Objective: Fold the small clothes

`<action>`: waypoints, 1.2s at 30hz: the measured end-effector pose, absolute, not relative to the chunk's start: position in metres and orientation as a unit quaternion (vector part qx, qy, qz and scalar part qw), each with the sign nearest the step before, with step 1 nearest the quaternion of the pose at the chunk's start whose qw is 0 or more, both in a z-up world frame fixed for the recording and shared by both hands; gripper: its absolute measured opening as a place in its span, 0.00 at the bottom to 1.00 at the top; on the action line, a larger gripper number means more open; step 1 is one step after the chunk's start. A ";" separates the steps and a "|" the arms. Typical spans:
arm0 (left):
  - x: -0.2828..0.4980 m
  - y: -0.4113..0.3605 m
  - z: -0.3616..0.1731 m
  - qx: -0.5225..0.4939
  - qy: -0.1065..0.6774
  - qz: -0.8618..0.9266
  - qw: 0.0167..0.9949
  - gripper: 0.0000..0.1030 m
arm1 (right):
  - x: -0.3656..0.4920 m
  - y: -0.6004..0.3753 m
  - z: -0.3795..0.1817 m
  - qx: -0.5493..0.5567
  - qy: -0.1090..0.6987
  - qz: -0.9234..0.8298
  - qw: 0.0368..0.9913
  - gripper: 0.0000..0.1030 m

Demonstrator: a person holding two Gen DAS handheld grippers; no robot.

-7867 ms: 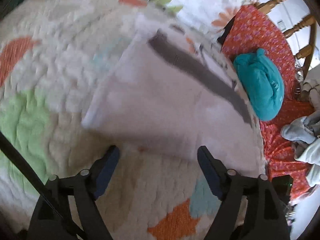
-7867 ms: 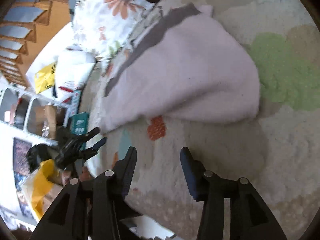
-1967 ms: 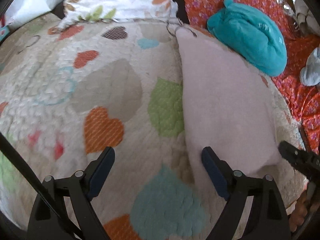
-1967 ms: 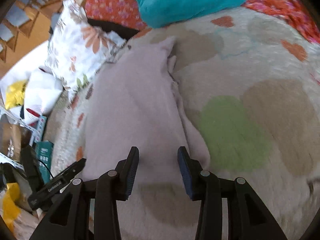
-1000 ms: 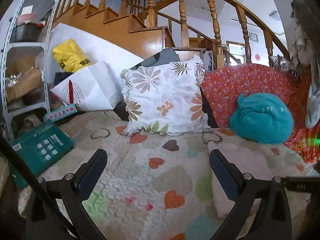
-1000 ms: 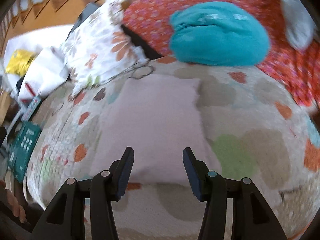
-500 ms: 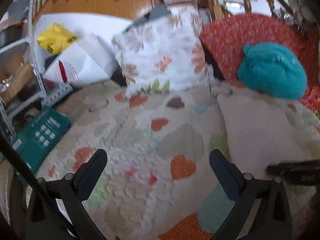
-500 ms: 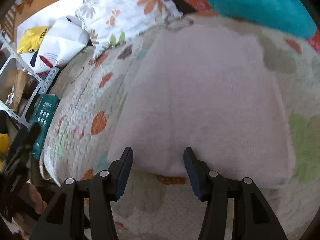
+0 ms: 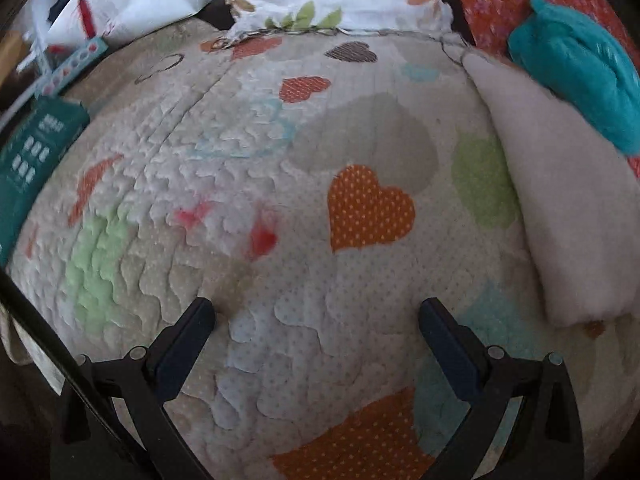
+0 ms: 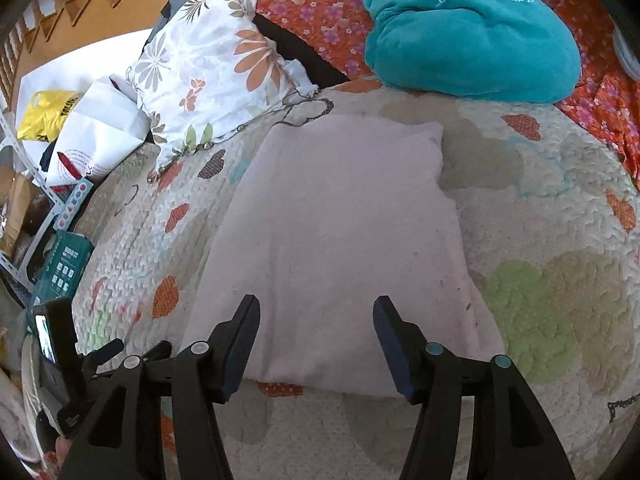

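Observation:
A pale pink folded garment [image 10: 344, 220] lies flat on the heart-patterned quilt [image 10: 540, 240]. It also shows in the left wrist view [image 9: 568, 208], at the right edge. My right gripper [image 10: 316, 316] is open and empty, hovering over the garment's near edge. My left gripper [image 9: 316, 316] is open and empty over bare quilt [image 9: 280, 200], to the left of the garment.
A teal bundle [image 10: 472, 36] lies on red floral fabric [image 10: 320, 4] behind the garment. A floral pillow [image 10: 216, 64] is at the back left. A green box [image 10: 64, 264], white bag [image 10: 96, 132] and shelf stand off the quilt's left edge.
The garment went from a loose spread to a narrow folded rectangle. Both grippers let go and drew back; the left tilted down toward the quilt, the right pulled back to the garment's near edge.

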State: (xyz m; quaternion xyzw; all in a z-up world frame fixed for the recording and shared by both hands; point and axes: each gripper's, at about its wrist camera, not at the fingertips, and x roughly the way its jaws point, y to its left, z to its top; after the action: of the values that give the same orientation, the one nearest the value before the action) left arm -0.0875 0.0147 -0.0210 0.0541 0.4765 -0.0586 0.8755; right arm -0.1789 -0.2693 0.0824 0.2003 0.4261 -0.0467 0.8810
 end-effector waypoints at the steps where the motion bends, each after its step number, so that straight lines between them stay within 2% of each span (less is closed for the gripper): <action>1: -0.087 0.015 -0.022 0.052 0.479 -0.060 0.874 0.99 | -0.178 -0.268 0.082 0.197 0.426 -0.048 0.882 0.62; 9: -0.086 0.021 -0.024 0.009 0.497 -0.048 0.867 1.00 | -0.174 -0.262 0.083 0.178 0.424 -0.050 0.887 0.63; 17: -0.079 0.019 -0.022 0.024 0.506 -0.056 0.860 1.00 | -0.174 -0.251 0.087 0.151 0.416 -0.053 0.895 0.63; 26: -0.114 -0.001 0.026 0.069 0.416 -0.086 0.903 1.00 | -0.183 -0.235 0.103 0.094 0.391 -0.069 0.913 0.66; 36: -0.129 -0.017 0.046 0.062 0.405 -0.133 0.902 1.00 | -0.207 -0.238 0.113 0.076 0.382 -0.108 0.915 0.70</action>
State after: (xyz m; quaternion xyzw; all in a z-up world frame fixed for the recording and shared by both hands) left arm -0.1288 -0.0169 0.0462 0.0624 0.4053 -0.1330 0.9023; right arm -0.2071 -0.2379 0.1125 0.0758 0.3821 -0.1082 0.9146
